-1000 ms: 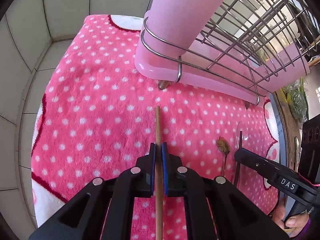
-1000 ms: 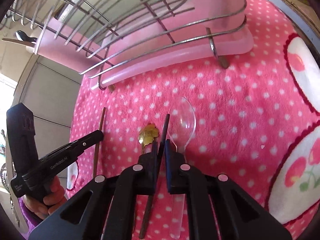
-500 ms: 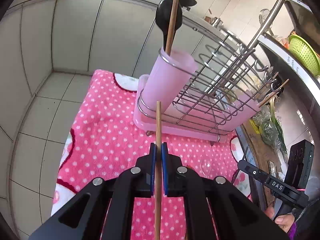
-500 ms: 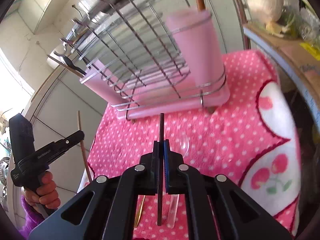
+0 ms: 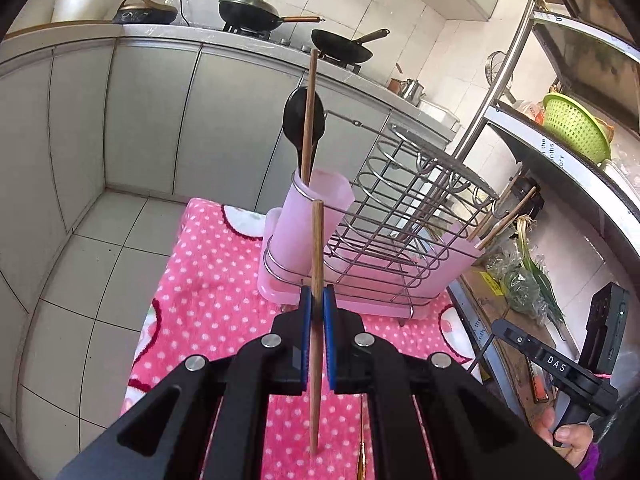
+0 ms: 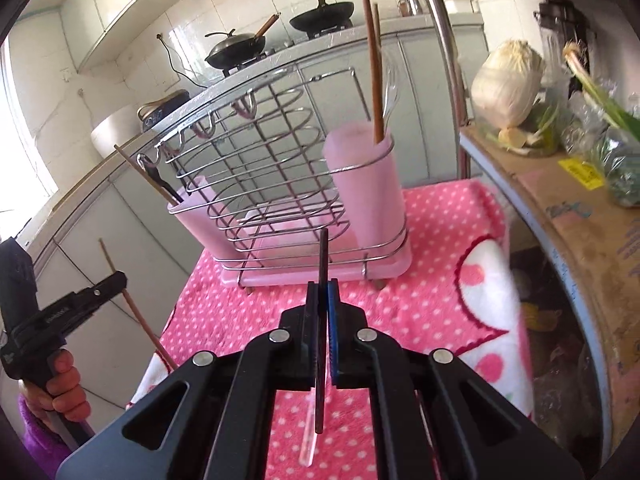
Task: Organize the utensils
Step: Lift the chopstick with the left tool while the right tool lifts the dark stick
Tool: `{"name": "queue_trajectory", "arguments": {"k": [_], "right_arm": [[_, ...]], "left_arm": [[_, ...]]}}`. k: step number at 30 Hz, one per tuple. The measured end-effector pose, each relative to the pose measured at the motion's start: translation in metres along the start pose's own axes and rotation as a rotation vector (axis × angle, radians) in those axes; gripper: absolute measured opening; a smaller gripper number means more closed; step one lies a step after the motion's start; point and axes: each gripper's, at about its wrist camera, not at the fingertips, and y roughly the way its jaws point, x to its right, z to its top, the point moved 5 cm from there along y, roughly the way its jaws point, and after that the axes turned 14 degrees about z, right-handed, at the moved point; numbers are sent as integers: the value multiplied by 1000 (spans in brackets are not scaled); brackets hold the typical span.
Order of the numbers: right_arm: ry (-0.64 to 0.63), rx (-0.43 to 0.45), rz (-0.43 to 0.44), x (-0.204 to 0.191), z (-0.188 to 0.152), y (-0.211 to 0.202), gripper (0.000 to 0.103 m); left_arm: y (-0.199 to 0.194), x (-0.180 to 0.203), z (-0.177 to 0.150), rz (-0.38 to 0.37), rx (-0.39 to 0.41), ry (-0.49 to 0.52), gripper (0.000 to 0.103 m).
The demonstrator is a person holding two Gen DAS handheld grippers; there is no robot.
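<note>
My left gripper (image 5: 316,300) is shut on a brown wooden chopstick (image 5: 317,248), held upright above the pink dotted mat (image 5: 208,280), in front of the wire rack (image 5: 400,216). The rack's near pink cup (image 5: 316,216) holds a black spoon (image 5: 298,120) and a wooden chopstick. My right gripper (image 6: 323,300) is shut on a dark chopstick (image 6: 322,256), raised in front of the rack (image 6: 276,184); its right pink cup (image 6: 368,184) holds wooden chopsticks. A clear plastic spoon (image 6: 310,446) lies on the mat below. The left gripper also shows in the right wrist view (image 6: 116,282).
Grey kitchen cabinets (image 5: 152,120) and a counter with woks (image 5: 248,8) stand behind. A metal shelf (image 5: 560,168) with a green basket (image 5: 576,124) is on the right. A cardboard box with vegetables (image 6: 560,152) sits beside the mat. The other pink cup (image 6: 200,216) holds a black utensil.
Both grippers have lifted off the mat, each carrying its chopstick up, and now face the rack from higher and farther back.
</note>
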Motion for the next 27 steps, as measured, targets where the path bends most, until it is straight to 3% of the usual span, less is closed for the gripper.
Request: {"name": "queue_trajectory", "arguments": {"k": [4, 18, 27], "right_arm": [[-35, 15, -34, 2, -4, -1, 5], [-193, 25, -95, -4, -23, -1, 5], [-201, 126, -31, -20, 23, -33, 5]], "left_arm": [[-8, 6, 2, 9, 38, 29, 5], [-6, 16, 1, -1, 47, 56, 5], [-32, 18, 39, -30, 115, 51, 5]]}}
